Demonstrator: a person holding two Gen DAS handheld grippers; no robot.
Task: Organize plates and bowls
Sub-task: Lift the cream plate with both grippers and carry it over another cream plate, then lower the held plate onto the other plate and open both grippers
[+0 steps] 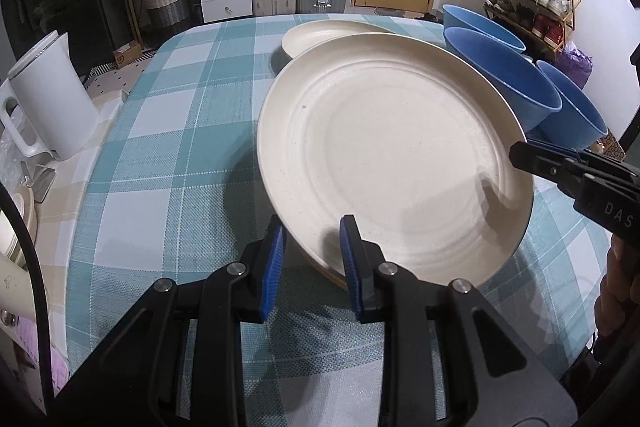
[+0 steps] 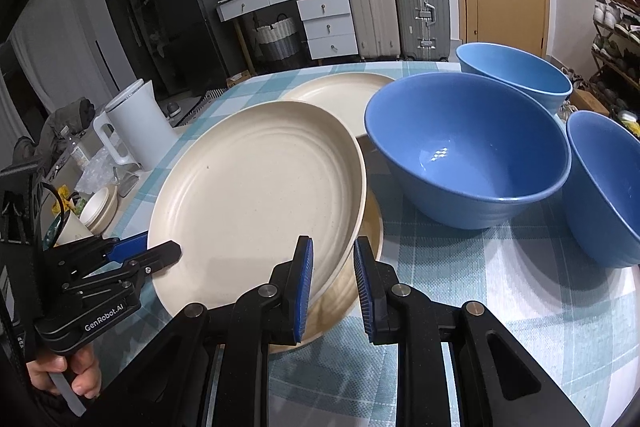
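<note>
Cream plate (image 1: 396, 163): tilted, gripped at two rim spots, above a second plate (image 2: 360, 291) on the checked tabletop (image 1: 160, 147).
Left gripper (image 1: 312, 263): fingers pinching the near rim.
Right gripper (image 2: 332, 283): fingers pinching the rim's right edge.
Beyond the fingers: third plate (image 1: 320, 33); three blue bowls (image 2: 468, 147).

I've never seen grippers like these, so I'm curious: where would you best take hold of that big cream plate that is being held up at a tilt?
By its thin raised rim. The cream plate is wide and shallow, so only the edge fits between two fingers. Here the left gripper and the right gripper each pinch the rim from the near side, at two spread points, which probably keeps it from swinging.
</note>
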